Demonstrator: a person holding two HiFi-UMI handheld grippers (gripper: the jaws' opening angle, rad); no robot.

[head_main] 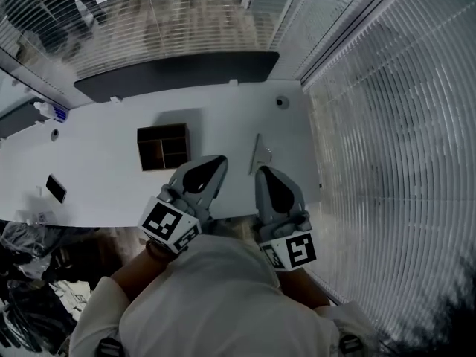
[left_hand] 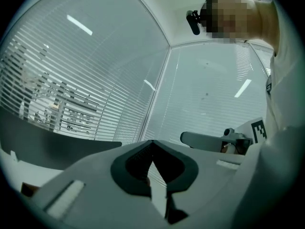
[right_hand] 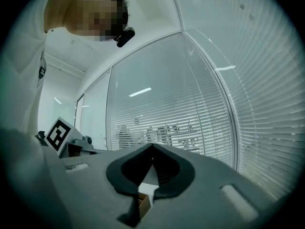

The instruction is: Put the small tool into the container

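Note:
A thin grey small tool (head_main: pixel 260 155) lies on the white table (head_main: pixel 104 155), near its right end. The container (head_main: pixel 163 146) is a dark brown open box with several compartments, standing left of the tool. My left gripper (head_main: pixel 219 161) hovers at the table's front edge between the box and the tool, jaws shut with nothing in them. My right gripper (head_main: pixel 262 172) is just below the tool, also shut and empty. In the gripper views both the left gripper (left_hand: pixel 152 142) and the right gripper (right_hand: pixel 152 145) point up at the blinds, tips touching.
A small black round object (head_main: pixel 282 102) sits at the table's far right corner. A dark flat device (head_main: pixel 56 188) lies at the left front, and a bottle (head_main: pixel 52 111) at the far left. Window blinds (head_main: pixel 394 162) run along the right.

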